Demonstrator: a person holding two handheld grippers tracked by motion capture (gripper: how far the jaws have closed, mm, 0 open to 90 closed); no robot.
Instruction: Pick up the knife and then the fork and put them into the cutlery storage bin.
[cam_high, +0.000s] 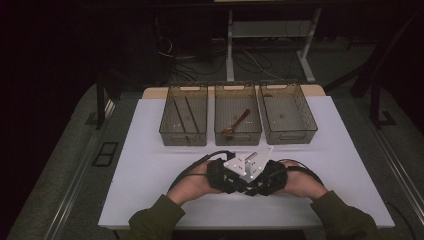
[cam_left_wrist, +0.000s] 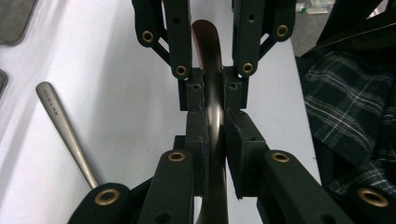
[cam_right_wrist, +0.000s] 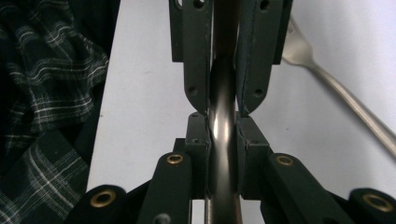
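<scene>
Utensil (cam_left_wrist: 215, 107): dark, glossy, curved strip, probably a spoon handle. I can't tell which end is which. It is up off the desk (cam_high: 150, 170), in front of the middle bin (cam_high: 237, 136) on the person's side, and bridges the 2 tools.

Left hand-held gripper (cam_left_wrist: 215, 119): narrow, pads pressed on the utensil from both sides. Right hand-held gripper (cam_right_wrist: 223, 119): same, clamped on the same utensil a bit further along. The tips of the 2 face each other, nearly touching, with the strip running straight through both sets of jaws.

Why both: looks like a hand-over or a re-grip. 1 takes the piece while the other hasn't let go, so it can't drop or twist. A thin, slick handle would likely swivel in a single pinch, and 2 grips in line stop that. Which side releases next can't be told.

Fork (cam_right_wrist: 345, 100): flat on the desk beside the grippers, also in front of the middle bin, loose and untouched. Likely waiting its turn.

Middle bin holds a brown spoon (cam_high: 237, 122). Left of it is a bin (cam_high: 183, 131) with 2 thin sticks (cam_high: 182, 117), and right of it a bin (cam_high: 290, 135) that looks about bare. So this reads as sorting cutlery by kind. If the held piece is a spoon, the middle bin straight ahead is the likely target.
</scene>
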